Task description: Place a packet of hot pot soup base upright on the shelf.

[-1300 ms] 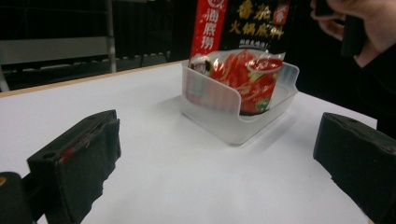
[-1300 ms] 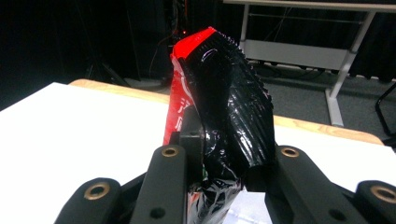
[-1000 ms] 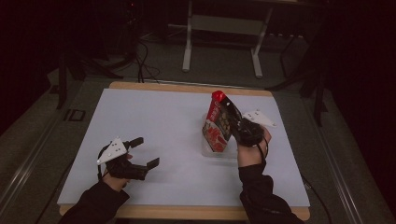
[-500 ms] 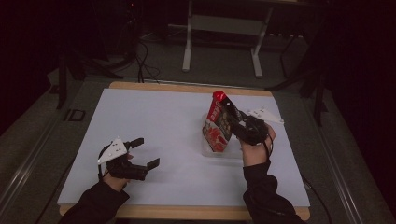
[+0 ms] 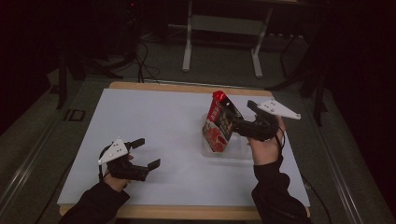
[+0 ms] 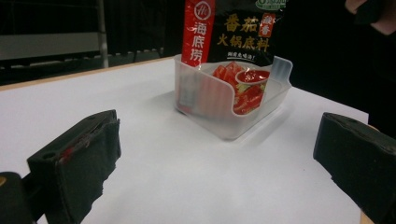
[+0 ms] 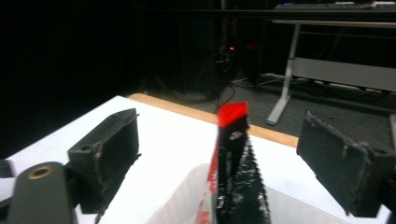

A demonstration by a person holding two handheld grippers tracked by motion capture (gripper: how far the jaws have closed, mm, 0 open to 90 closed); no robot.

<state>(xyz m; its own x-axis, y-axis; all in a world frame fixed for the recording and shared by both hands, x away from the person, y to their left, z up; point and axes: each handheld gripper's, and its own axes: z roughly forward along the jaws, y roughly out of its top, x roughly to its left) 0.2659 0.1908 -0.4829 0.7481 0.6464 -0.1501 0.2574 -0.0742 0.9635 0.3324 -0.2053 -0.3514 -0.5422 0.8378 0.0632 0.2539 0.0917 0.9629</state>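
On the white table a clear plastic tray holds the red-and-black sauce pouch upright, while the right gripper, jaws just opened wide, releases its top, and the left gripper rests open, empty.

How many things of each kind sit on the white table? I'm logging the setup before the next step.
Red and black sauce pouch: 1
Clear plastic tub: 1
Handheld tongs: 2, left tongs and right tongs
Total: 4
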